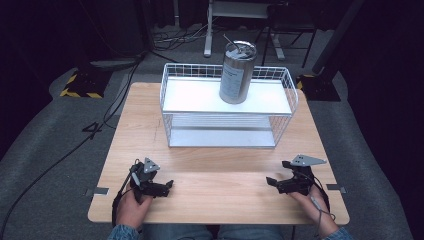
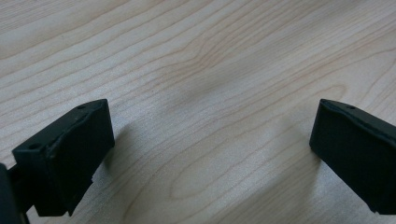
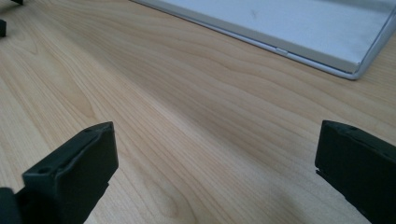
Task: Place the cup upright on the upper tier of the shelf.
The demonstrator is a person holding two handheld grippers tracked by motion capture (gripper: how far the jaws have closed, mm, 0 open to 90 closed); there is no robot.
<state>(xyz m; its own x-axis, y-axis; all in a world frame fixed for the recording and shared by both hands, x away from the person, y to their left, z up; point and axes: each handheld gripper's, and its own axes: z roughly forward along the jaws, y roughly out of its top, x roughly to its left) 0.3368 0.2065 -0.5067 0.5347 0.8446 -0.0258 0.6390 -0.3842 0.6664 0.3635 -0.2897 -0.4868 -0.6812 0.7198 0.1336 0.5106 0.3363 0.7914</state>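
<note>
Near the tabletop's (image 1: 150, 130) front edge, your left hand-held gripper (image 1: 169, 185) and right hand-held gripper (image 1: 270, 181) rest, jaws apart, empty. Steel canister (image 1: 237, 72) stands on the wire rack's (image 1: 170, 90) upper shelf, toward the far edge. Likely pre-reach; next, approach the canister squarely.

Bare table (image 1: 220, 192) between both grippers, wire shelf rack (image 1: 227, 107) ahead — steel canister (image 1: 237, 72) on top

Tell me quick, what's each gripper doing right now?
Left gripper: open, holding nothing, over bare table.
Right gripper: open, holding nothing, near the wire shelf.
</note>
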